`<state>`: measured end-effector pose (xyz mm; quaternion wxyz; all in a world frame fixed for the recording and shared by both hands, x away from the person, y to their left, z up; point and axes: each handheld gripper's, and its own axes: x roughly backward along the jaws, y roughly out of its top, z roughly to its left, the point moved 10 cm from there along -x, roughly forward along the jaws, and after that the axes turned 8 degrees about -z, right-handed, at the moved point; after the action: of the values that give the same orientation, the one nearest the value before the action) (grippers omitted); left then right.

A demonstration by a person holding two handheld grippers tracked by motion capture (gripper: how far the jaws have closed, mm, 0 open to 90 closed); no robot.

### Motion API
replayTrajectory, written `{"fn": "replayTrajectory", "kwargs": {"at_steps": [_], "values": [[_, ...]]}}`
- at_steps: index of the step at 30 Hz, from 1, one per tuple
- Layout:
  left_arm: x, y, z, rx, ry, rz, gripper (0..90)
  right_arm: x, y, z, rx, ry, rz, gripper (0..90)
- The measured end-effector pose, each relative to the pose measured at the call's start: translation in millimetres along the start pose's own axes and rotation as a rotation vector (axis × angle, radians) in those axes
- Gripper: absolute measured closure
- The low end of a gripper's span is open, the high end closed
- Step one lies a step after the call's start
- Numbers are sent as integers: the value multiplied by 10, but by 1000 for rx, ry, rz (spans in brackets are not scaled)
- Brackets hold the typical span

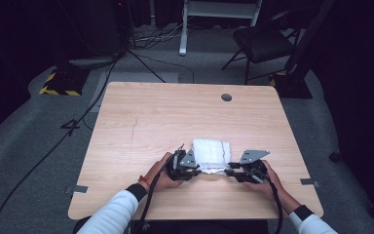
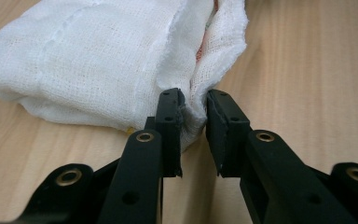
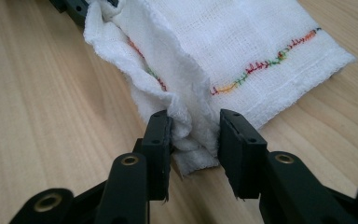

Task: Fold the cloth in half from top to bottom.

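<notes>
Right gripper view alone reveals cloth (image 3: 242, 42) rainbow stitching (image 3: 261, 65).

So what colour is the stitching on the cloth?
Multicoloured, red to green, on the white cloth; clearest in the right gripper view.

High view: fixed above person's side, aimed forward and down, whole table (image 1: 141, 117) covered from afar. Gripper views: mounted on each gripper, aimed along own jaws, very close, low over tabletop. White cloth (image 1: 212, 155) shared by all three.
</notes>
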<state>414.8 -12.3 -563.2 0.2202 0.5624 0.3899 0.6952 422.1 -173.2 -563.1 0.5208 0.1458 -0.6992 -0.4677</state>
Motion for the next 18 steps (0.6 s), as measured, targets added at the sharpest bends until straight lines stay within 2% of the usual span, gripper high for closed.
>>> {"fn": "replayTrajectory", "kwargs": {"at_steps": [5,7,11,13,15,18], "values": [[-10,-3,153,28,-2,2,734,-101,74,-101,-10,-15,4,646],[-14,-6,231,22,10,2,729,-142,103,-142,-20,-21,7,646],[-22,-9,370,39,27,3,726,-227,163,-230,-26,-34,6,647],[-36,-10,444,32,44,1,723,-273,195,-279,-35,-42,1,647],[-44,-5,517,54,43,-1,720,-316,225,-324,-40,-50,2,647],[-54,-12,624,64,58,-10,719,-381,269,-398,-47,-58,-3,647]]}}
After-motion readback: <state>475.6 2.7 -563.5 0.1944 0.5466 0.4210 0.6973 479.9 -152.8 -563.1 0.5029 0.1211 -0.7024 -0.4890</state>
